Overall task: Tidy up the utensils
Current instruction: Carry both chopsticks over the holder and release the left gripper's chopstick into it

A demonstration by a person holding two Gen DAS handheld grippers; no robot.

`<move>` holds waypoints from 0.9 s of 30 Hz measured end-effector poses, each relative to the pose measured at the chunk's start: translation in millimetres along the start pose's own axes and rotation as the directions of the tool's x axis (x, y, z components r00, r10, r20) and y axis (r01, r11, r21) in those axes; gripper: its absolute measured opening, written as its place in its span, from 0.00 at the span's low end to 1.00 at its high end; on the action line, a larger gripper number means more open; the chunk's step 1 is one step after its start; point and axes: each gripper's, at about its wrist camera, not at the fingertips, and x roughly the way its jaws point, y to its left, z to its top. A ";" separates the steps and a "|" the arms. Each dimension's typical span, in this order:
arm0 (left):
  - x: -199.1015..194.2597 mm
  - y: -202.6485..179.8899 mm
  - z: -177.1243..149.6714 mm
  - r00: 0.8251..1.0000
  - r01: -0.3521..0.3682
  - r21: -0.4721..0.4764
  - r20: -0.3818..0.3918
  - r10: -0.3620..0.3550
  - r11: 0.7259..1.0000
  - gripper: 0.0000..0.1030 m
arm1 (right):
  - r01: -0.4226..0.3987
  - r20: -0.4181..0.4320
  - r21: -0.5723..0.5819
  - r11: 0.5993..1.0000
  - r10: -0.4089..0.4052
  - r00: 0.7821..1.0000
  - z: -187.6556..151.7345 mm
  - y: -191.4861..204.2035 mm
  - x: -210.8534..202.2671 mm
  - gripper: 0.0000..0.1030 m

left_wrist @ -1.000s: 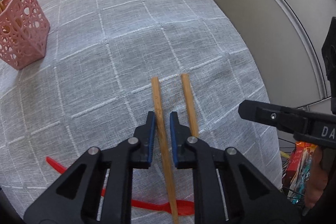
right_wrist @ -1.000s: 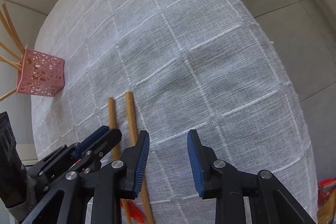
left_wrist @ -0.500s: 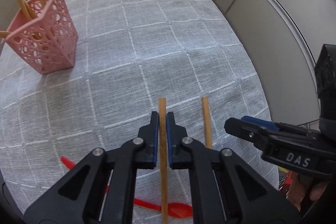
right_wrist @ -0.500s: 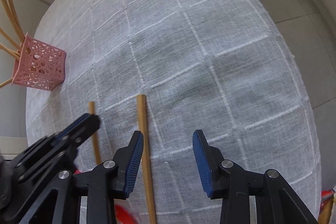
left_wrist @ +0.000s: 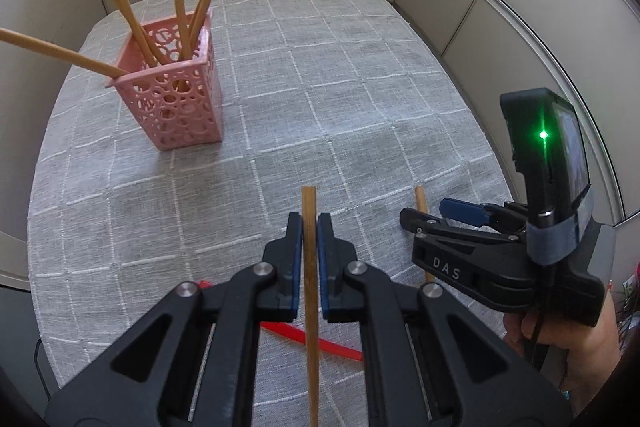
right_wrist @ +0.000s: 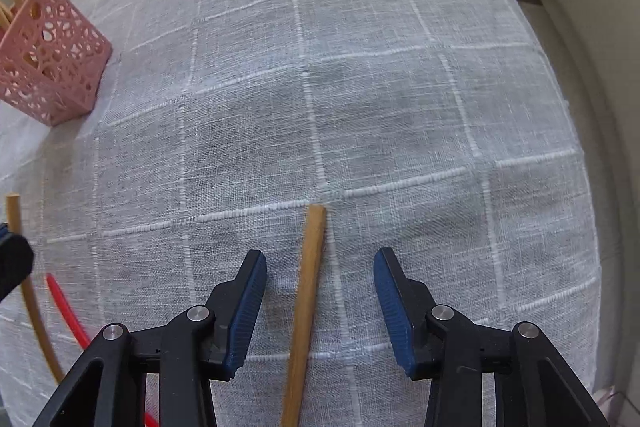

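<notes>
Left gripper (left_wrist: 310,227) has clamped its chopstick (left_wrist: 310,291) and lifted it off the counter (left_wrist: 360,75) since a second ago, ready for the pink holder (left_wrist: 176,99); right gripper (right_wrist: 320,291) now straddles the second chopstick (right_wrist: 306,299), half-open, not gripping.

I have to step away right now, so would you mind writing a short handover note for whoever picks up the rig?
Left hand-held gripper: shut on one chopstick, lifted off the tablecloth.
Right hand-held gripper: open, straddling the second chopstick, which lies flat on the cloth; pads not touching it.
Pink holder: upright at the far left, five sticks already standing in it.
Red utensil: lying on the cloth near the front edge, untouched.
Done: five sticks stowed, one more picked up.
Left: drop the held chopstick into the holder, grasp and stow the second, then deal with the red utensil.
</notes>
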 end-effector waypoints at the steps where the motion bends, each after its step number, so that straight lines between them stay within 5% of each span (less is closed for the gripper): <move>1: -1.9 1.3 -0.3 1.000 -0.001 -0.001 0.004 0.001 1.000 0.08 | 0.014 0.003 -0.008 1.000 -0.014 1.000 0.3 2.4 0.0 0.35; 6: -13.8 10.5 -1.3 0.999 -0.018 0.009 0.036 0.018 1.000 0.08 | 0.018 0.010 -0.016 1.000 -0.018 1.000 1.7 6.7 -2.4 0.09; 17: -57.4 27.4 -2.6 0.989 -0.027 0.007 0.148 0.025 1.000 0.08 | -0.101 0.171 0.017 0.995 0.096 0.981 -5.2 -7.0 -63.6 0.07; 27: -115.1 40.3 -6.7 0.953 -0.019 -0.006 0.304 0.020 1.000 0.08 | -0.204 0.381 -0.007 0.979 0.191 0.905 -17.3 13.1 -138.9 0.07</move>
